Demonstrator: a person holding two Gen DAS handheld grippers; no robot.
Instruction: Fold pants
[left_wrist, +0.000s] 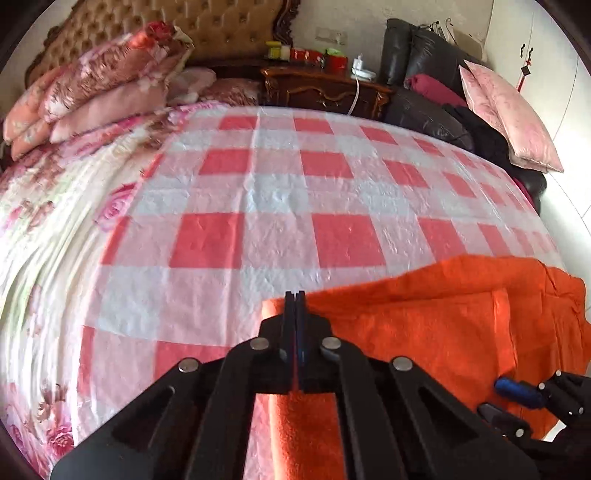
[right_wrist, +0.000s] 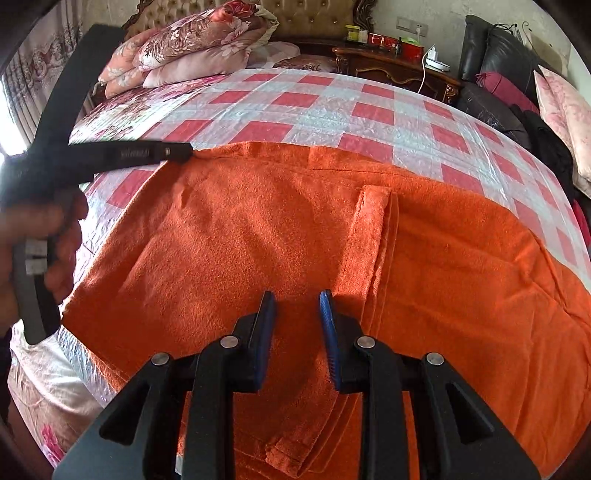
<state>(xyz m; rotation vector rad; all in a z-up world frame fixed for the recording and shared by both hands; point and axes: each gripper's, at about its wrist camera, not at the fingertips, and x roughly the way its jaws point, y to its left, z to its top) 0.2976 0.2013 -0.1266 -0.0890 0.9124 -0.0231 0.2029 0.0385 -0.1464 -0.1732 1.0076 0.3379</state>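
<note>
Left wrist view: left hand-held gripper (left_wrist: 295, 293) pinches orange pants (left_wrist: 424, 332) edge; right hand-held gripper (right_wrist: 297, 295) narrowly open above fabric. Soft, fleecy, limp; grip hems, corners.

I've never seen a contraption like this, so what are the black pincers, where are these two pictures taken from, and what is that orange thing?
There is no robot: a person holds a tool in each hand. Each picture comes from a camera on one tool, looking along its two fingers. Orange pants lie spread on a bed with a checked sheet. The left hand-held gripper has its jaws almost together at the pants' far corner; whether it pinches cloth is unclear. The right hand-held gripper is above the pants, open and empty.
</note>
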